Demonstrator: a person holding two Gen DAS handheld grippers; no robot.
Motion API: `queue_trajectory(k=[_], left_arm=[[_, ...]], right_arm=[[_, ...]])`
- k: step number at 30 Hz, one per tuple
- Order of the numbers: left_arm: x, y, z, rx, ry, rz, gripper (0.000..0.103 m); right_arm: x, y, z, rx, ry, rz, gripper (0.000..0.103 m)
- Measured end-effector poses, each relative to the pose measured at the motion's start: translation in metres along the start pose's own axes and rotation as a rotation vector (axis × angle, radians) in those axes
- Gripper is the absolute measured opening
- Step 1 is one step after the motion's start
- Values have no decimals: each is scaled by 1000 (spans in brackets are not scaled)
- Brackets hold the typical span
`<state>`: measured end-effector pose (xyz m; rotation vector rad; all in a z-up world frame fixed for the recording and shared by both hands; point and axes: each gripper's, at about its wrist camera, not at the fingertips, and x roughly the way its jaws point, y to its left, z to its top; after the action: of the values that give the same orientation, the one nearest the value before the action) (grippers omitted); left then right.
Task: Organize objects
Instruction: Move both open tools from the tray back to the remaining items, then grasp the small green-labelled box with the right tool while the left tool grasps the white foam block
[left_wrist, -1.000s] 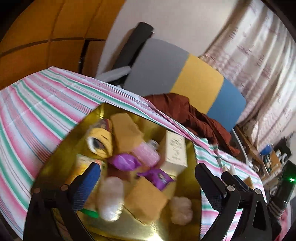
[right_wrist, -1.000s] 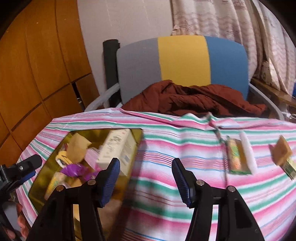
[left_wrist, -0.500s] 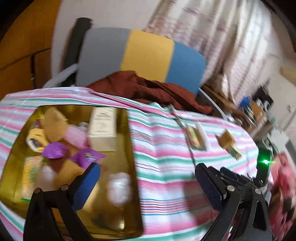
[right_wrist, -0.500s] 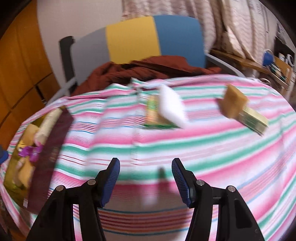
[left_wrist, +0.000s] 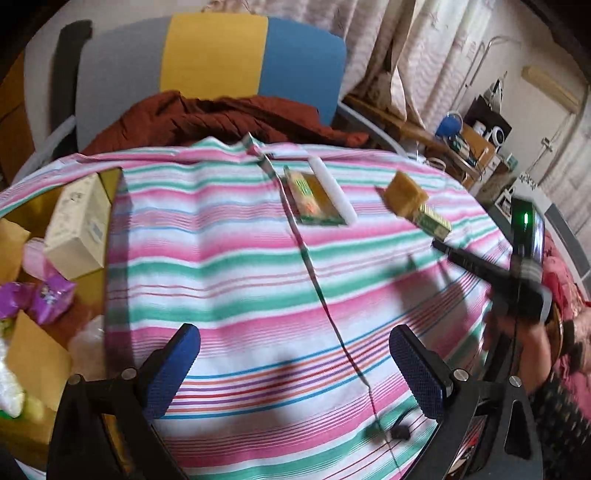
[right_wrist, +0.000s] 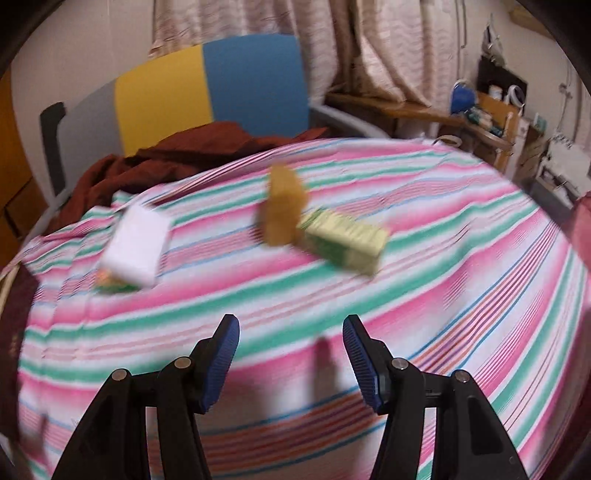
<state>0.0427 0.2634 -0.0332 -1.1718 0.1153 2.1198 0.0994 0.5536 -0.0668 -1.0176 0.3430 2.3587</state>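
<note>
A gold tray (left_wrist: 107, 177) at the left holds a cream box (left_wrist: 79, 225), purple wrappers (left_wrist: 44, 295), tan blocks and white puffs. On the striped cloth lie a green packet (left_wrist: 314, 201) beside a white block (left_wrist: 334, 188) (right_wrist: 135, 243), a tan block (left_wrist: 404, 194) (right_wrist: 282, 212) and a green-yellow box (left_wrist: 434, 221) (right_wrist: 345, 240). My left gripper (left_wrist: 293, 363) is open and empty above the cloth. My right gripper (right_wrist: 291, 352) is open and empty, facing the tan block; it also shows in the left wrist view (left_wrist: 491, 273).
A grey, yellow and blue chair (left_wrist: 207, 66) with a brown cloth (left_wrist: 221, 118) stands behind the table. Curtains and a cluttered shelf (left_wrist: 472, 140) are at the right. The tablecloth has a raised seam (left_wrist: 314, 273) down its middle.
Both grippers have swung right, away from the gold tray. The loose items on the cloth now sit ahead of the right gripper and look closer. Both stay open.
</note>
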Motion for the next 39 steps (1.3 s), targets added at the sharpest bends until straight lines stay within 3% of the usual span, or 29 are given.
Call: queue_trajectory(k=[4, 7, 13, 15, 18, 21, 28, 32, 39], left_arm=[[9, 0, -2, -9, 28, 5, 103], [13, 0, 1, -18, 38, 13, 103], [16, -4, 8, 10, 38, 37, 103], [18, -6, 11, 20, 39, 42, 103], [24, -11, 19, 39, 35, 50, 103], [31, -19, 28, 64, 30, 62, 103], [60, -43, 69, 128, -21, 109, 103], [93, -62, 102, 174, -15, 110, 103], [149, -65, 134, 107, 45, 157, 103]], right_arm=[[18, -13, 32, -69, -3, -22, 59], [39, -20, 53, -116, 44, 7, 59], [69, -24, 56, -210, 127, 48, 59], [68, -28, 51, -185, 102, 71, 59], [72, -35, 40, -88, 123, 121, 41], [66, -32, 30, -67, 91, 79, 30], [51, -34, 13, 77, 55, 51, 30], [49, -25, 11, 56, 35, -13, 30], [51, -25, 9, 58, 17, -49, 30]])
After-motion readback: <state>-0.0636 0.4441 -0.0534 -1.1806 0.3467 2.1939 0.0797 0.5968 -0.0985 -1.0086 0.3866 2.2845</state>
